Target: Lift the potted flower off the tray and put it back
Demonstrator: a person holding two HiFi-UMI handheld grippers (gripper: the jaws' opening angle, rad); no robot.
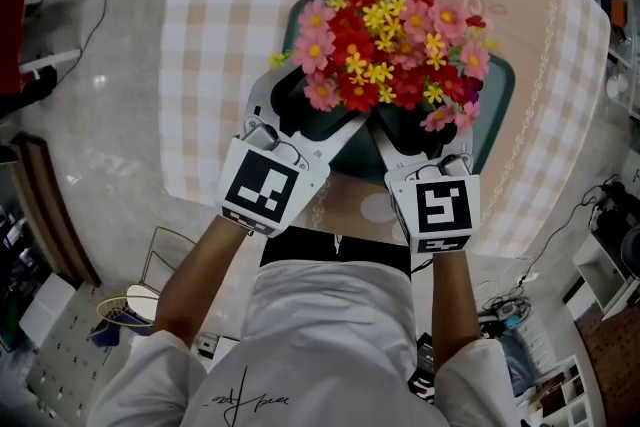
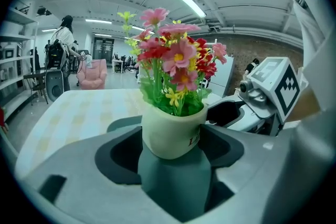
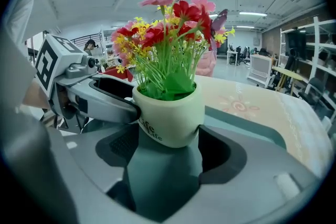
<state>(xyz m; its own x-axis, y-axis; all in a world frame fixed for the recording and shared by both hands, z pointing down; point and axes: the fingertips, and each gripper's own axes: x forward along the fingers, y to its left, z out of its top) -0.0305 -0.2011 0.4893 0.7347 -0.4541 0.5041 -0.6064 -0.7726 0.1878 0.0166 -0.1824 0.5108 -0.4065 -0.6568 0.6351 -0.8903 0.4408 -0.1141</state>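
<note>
The potted flower is a cream pot full of red, pink and yellow blooms. It stands on the dark green tray. My left gripper comes at the pot from the left and my right gripper from the right. In each gripper view the pot sits between widely spread jaws, whose dark pads stand beside its sides without pressing. The blooms hide the pot in the head view. The left gripper's finger reaches the pot's side in the right gripper view.
The tray lies on a round table with a checked beige cloth, its near edge just ahead of my hands. Cables and clutter cover the floor on the right. A person and a pink armchair are far behind.
</note>
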